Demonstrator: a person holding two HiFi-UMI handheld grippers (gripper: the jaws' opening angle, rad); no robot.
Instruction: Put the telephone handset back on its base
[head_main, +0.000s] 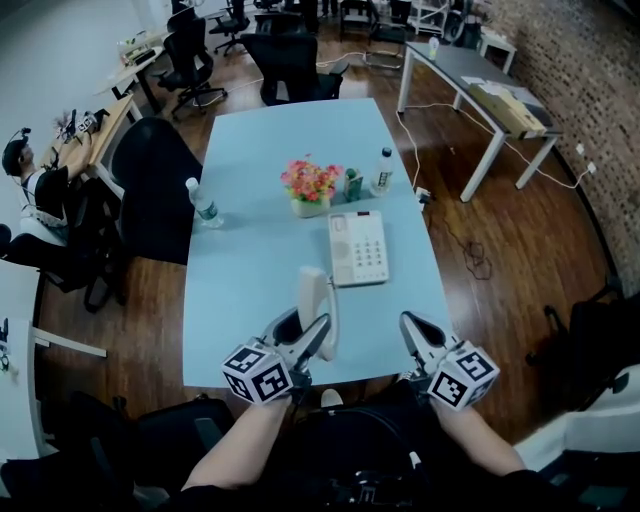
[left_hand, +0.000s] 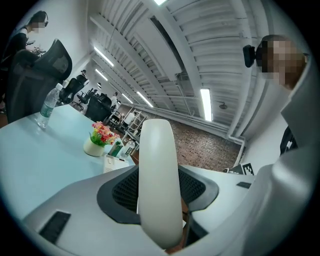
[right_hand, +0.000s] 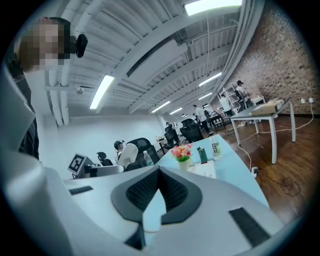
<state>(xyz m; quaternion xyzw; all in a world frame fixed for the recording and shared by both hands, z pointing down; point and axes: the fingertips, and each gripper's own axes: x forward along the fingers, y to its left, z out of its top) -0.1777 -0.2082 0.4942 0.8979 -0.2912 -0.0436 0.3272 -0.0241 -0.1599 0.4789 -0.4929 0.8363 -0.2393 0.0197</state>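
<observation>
currently gripping the handset (head_main: 317, 300) in the left claw (head_main: 318, 335), upright, over the near part of the worktop (head_main: 260, 180), short of the base (head_main: 358, 248) and clearly apart from it. holding the right claw (head_main: 412, 330) pinched together on nothing, off to the right by the worktop's near edge. judging the risks from here: could slip or swing, being pinched on a smooth rounded shell and standing tall above the jaws; could land crooked, or beside the cradle on the base's left side, if lowered without first being turned flat and lined up; could shove the base toward the flowers (head_main: 311, 187) and the small green carton (head_main: 352, 185) just beyond it if pressed down off-centre, with nothing steadying it. unable to make out any cord in any view, so possibly a snag waiting unseen. cannot see the pads' contact on the handset, covered by the handset itself in the left gripper view; only a pale corner of the base visible there, past the claw's body. too small in the head view to read the cradle's shape or to tell earpiece end from mouthpiece end.
</observation>
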